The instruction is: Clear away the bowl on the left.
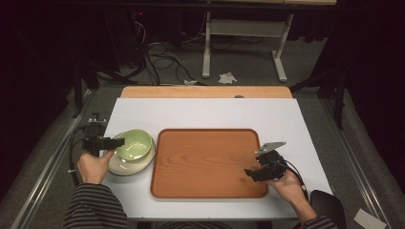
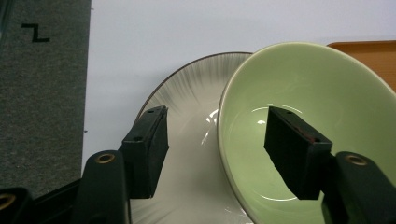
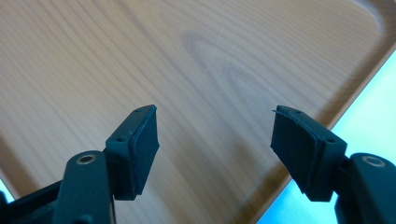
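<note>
A pale green bowl (image 1: 134,143) (image 2: 317,107) sits tilted on a white ribbed plate (image 1: 125,166) (image 2: 191,93) at the table's left. My left gripper (image 1: 116,141) (image 2: 215,116) is open and straddles the bowl's near rim: one jaw hangs over the plate, the other inside the bowl, and neither pad touches the rim. A wooden tray (image 1: 209,162) (image 3: 140,56) lies in the middle with nothing on it. Over its front right corner my right gripper (image 1: 251,172) (image 3: 215,112) stands open with nothing between its jaws.
The white table top (image 1: 205,112) (image 2: 210,28) (image 3: 373,102) runs around the tray, with a wooden strip (image 1: 205,92) along its far edge. Grey carpet (image 2: 42,93) lies past the left edge. Cables (image 1: 162,62) and a desk frame (image 1: 243,43) stand on the floor beyond.
</note>
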The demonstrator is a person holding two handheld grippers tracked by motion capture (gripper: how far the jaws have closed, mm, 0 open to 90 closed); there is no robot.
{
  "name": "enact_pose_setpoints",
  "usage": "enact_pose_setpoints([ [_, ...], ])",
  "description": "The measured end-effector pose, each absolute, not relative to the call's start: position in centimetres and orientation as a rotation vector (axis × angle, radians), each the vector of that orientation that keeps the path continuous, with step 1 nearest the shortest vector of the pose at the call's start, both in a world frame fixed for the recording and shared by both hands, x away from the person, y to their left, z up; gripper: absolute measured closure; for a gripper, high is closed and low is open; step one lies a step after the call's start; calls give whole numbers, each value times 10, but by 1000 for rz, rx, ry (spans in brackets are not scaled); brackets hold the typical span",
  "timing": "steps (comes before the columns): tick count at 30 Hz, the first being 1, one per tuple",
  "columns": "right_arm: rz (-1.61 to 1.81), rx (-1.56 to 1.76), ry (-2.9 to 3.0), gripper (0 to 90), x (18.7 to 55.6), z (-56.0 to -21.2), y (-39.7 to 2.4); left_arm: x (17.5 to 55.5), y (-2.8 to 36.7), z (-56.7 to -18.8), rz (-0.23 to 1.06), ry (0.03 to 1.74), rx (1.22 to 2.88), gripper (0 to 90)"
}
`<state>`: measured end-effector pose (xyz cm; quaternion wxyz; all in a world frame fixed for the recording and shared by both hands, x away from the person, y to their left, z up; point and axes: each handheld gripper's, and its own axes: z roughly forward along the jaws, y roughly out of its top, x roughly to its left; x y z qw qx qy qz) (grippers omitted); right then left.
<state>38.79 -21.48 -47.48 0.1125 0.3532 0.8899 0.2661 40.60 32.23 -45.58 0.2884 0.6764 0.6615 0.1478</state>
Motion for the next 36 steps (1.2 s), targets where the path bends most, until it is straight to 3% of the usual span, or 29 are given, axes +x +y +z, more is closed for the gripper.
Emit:
enact_pose_setpoints([
  [19, 772, 1033, 2616, 335, 388, -476, -214, 421, 315, -473, 265, 1817, 1838, 652],
  [36, 766, 1026, 2623, 335, 389, -477, -213, 425, 316, -479, 222, 1857, 1840, 781],
])
